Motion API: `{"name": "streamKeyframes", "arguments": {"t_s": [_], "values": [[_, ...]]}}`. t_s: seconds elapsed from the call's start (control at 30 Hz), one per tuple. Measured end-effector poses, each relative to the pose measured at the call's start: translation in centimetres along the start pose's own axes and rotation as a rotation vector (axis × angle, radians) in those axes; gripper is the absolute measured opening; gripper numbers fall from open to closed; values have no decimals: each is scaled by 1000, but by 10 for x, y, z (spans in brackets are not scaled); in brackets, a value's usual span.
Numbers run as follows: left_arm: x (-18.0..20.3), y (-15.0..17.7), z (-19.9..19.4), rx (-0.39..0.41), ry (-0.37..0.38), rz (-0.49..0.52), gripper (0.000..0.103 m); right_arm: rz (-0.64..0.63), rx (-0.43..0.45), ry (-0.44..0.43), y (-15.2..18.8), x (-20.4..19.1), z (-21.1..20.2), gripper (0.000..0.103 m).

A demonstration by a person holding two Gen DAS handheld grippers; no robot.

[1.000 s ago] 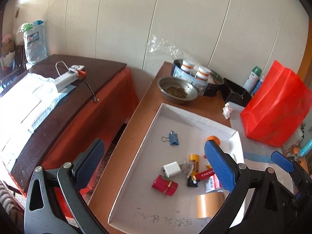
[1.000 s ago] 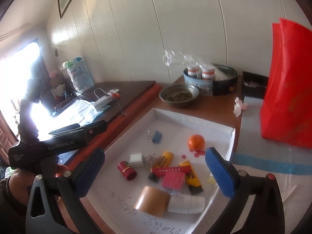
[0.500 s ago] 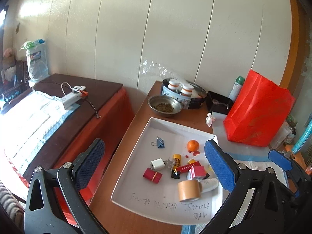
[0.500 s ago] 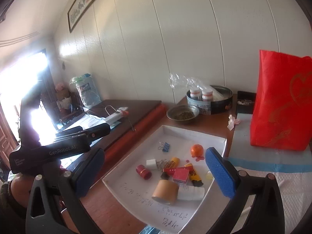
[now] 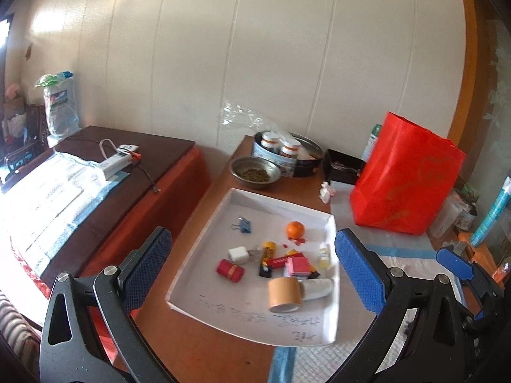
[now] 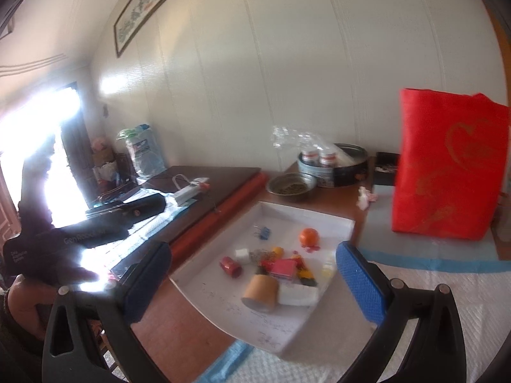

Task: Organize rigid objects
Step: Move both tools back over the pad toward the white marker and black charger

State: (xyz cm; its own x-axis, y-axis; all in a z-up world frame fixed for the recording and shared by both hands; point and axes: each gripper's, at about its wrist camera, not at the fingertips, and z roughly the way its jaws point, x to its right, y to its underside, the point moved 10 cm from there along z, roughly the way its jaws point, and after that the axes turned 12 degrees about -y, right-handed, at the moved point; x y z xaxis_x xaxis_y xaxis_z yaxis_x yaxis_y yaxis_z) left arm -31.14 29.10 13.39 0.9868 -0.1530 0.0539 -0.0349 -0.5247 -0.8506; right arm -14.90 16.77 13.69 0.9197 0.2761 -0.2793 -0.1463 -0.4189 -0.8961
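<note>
A shallow white tray (image 5: 207,242) (image 6: 335,223) lies on the brown table and holds several small items: a blue binder clip (image 5: 244,225), an orange fruit (image 5: 294,229) (image 6: 308,236), a white cube (image 5: 238,255), a red cylinder (image 5: 230,270), a pink box (image 5: 298,266), a tape roll (image 5: 283,294) (image 6: 259,292) and a white tube (image 5: 316,288). My left gripper (image 5: 252,265) hangs open well above and short of the tray, with nothing in it. My right gripper (image 6: 252,281) is open too, high over the tray's near edge and empty.
Behind the tray stand a metal bowl of pellets (image 5: 255,172), a round tin with two bottles (image 5: 287,153) and a small black box (image 5: 343,164). A red bag (image 5: 405,175) (image 6: 447,166) stands at the right on a white pad (image 6: 447,300). A lower dark table (image 5: 95,175) lies left.
Both grippers have pulled back and risen away from the tray, so it looks smaller and farther off. Both stay open and the items in the tray have not moved.
</note>
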Motion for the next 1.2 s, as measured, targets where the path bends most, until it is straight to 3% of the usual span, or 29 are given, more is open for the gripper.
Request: {"name": "streamKeyframes", "arguments": {"t_s": [0.2,0.37,0.47,0.57,0.67,0.8,0.83,0.9,1.03,1.1,1.2], "values": [[52,9,7,-32,80,42,103,62,-6,114,16,49,-35,103],[108,23,16,-68,154,111,103,169,-8,271,42,118,-75,103],[132,39,28,-109,175,150,103,255,-44,383,74,168,-94,103],[152,58,43,-159,187,185,103,317,-132,451,116,205,-99,103],[166,78,57,-211,198,223,103,333,-236,433,159,215,-93,103],[193,102,73,-256,257,299,103,281,-285,350,181,205,-78,101],[202,108,77,-263,277,328,103,264,-291,333,183,202,-74,97],[218,117,83,-272,298,377,103,226,-322,324,187,198,-64,69],[256,137,94,-301,348,473,103,188,-366,308,191,200,-53,56],[274,147,97,-302,371,521,103,149,-375,301,191,197,-54,35],[300,164,104,-316,391,600,103,136,-371,286,194,195,-61,30]]}}
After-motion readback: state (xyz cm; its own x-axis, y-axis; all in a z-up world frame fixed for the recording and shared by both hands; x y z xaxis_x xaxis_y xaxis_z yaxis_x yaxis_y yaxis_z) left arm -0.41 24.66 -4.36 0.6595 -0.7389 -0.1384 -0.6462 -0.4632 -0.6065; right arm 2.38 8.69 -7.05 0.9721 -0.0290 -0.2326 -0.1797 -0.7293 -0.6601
